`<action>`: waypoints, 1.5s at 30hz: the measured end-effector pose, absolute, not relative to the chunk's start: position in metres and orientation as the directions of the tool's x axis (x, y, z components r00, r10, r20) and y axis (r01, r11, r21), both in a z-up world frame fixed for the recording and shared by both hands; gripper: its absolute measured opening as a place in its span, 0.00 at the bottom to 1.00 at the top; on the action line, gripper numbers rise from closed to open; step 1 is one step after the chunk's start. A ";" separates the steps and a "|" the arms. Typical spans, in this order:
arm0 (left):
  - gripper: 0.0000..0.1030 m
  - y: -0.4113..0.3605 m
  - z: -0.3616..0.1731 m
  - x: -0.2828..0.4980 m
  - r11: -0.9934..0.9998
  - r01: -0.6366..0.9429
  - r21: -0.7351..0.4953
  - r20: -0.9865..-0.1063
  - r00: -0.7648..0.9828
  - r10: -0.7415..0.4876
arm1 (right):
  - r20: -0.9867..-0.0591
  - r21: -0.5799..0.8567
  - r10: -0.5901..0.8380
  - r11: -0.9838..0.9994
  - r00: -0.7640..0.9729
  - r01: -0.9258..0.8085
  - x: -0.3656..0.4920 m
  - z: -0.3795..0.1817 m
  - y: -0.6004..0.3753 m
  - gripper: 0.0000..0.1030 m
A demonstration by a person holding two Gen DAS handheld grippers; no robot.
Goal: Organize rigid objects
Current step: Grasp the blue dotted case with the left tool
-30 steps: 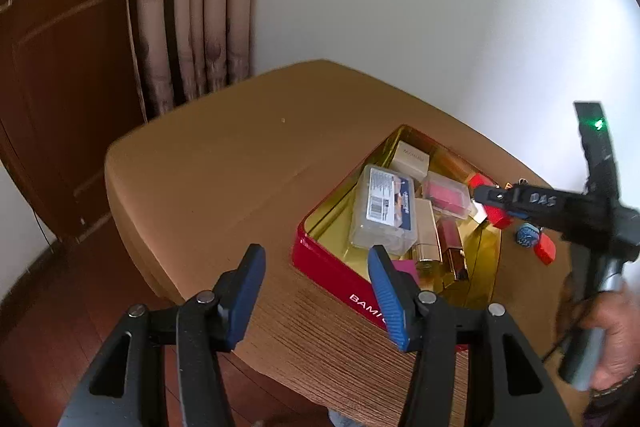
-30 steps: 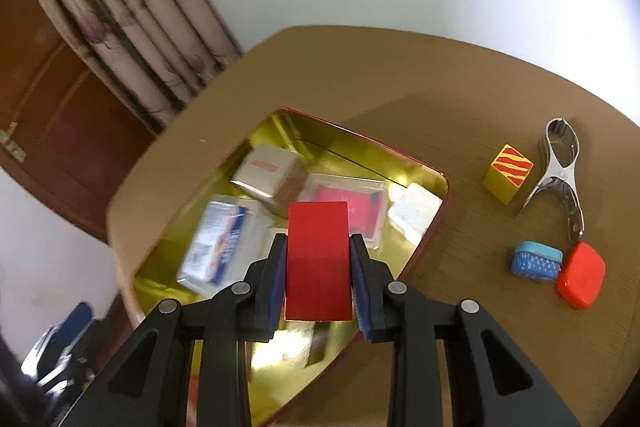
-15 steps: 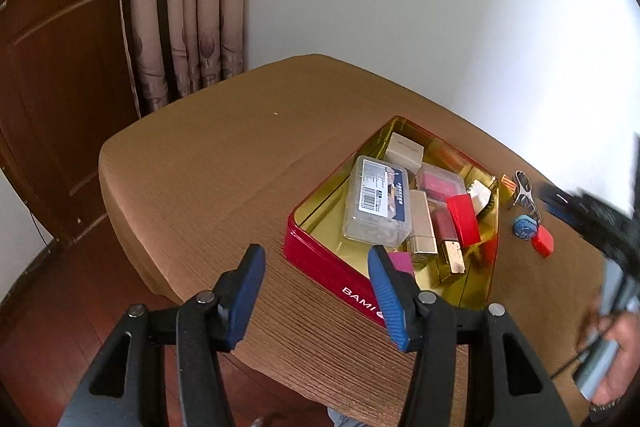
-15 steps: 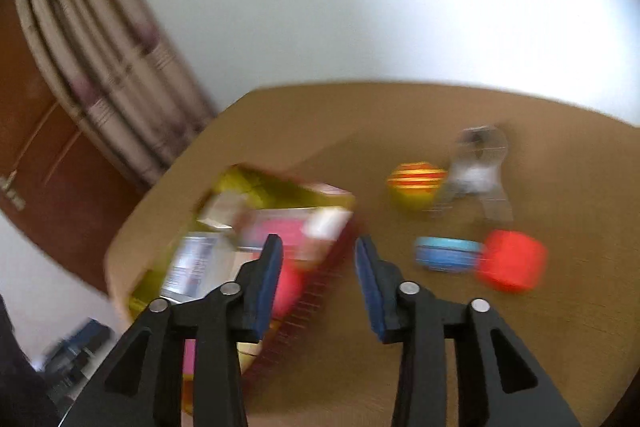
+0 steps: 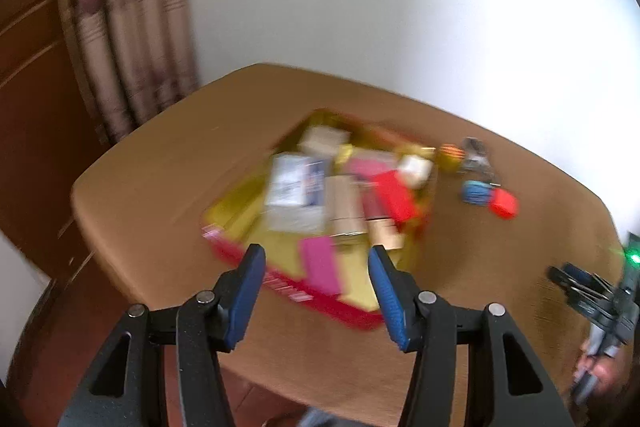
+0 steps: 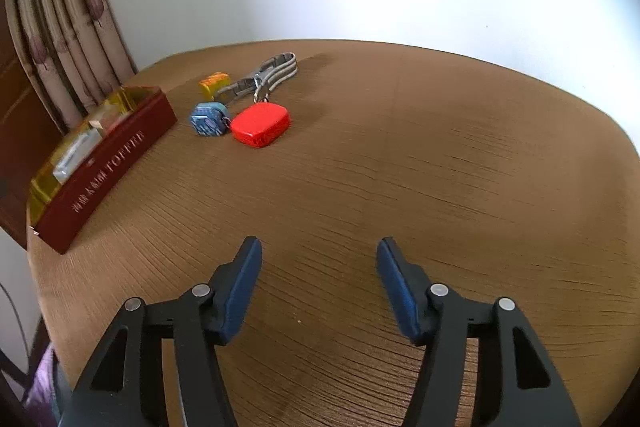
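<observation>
A red tin with a gold inside [image 5: 280,283] [image 6: 108,171] sits on the brown table and holds several small boxes, among them a red block [image 5: 394,195] and a pink one [image 5: 320,265]. Beside the tin lie a red rounded case [image 6: 261,125] [image 5: 505,205], a blue piece [image 6: 208,119] [image 5: 476,191], a yellow striped cube [image 6: 214,85] and a metal clip [image 6: 266,75]. My left gripper [image 5: 316,273] is open and empty, above the tin's near edge. My right gripper [image 6: 318,267] is open and empty, over bare table well short of the loose items; it also shows at the left wrist view's right edge [image 5: 588,295].
The table [image 6: 420,167] has rounded edges, with a white wall behind. Curtains [image 5: 124,27] and a brown wooden door [image 5: 28,87] stand at the left. Wooden floor lies below the table's near edge.
My right gripper let go of the red block, which now lies in the tin, then drew back to the right over bare table. My left gripper shifted, and its view is blurred.
</observation>
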State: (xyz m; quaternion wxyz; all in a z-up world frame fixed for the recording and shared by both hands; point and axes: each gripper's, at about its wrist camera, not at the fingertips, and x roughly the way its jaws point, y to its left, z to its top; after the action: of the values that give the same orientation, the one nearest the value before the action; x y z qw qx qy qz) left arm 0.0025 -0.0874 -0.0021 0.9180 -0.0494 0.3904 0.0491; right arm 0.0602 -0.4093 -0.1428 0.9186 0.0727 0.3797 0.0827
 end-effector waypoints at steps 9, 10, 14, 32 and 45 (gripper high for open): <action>0.53 -0.214 0.021 0.092 0.945 0.324 0.049 -0.717 0.669 -0.193 | -0.607 0.334 0.346 0.928 0.716 -0.165 0.052 -0.139 -0.423 0.70; 0.53 -0.231 0.019 0.105 0.913 0.395 0.100 -0.722 0.661 -0.206 | -0.598 0.352 0.359 0.921 0.716 -0.168 0.052 -0.139 -0.425 0.70; 0.53 -0.271 -0.001 0.131 0.780 0.530 0.333 -0.720 0.677 -0.152 | -0.566 0.392 0.405 0.898 0.718 -0.198 0.048 -0.137 -0.431 0.71; 0.53 -0.304 -0.075 0.208 0.376 0.861 0.342 -0.914 0.397 -0.078 | -0.493 0.460 0.492 0.848 0.718 -0.265 0.039 -0.133 -0.438 0.81; 0.21 -0.307 -0.110 0.251 0.380 0.908 0.180 -0.969 0.231 -0.093 | -0.501 0.492 0.501 0.836 0.706 -0.244 0.043 -0.138 -0.443 0.85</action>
State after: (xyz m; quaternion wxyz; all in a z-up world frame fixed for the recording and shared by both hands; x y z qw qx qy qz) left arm 0.2510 -0.3070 -0.1098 0.6676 0.4120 0.4941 -0.3748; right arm 0.0429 -0.4433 -0.1376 0.9019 0.1988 0.3232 0.2062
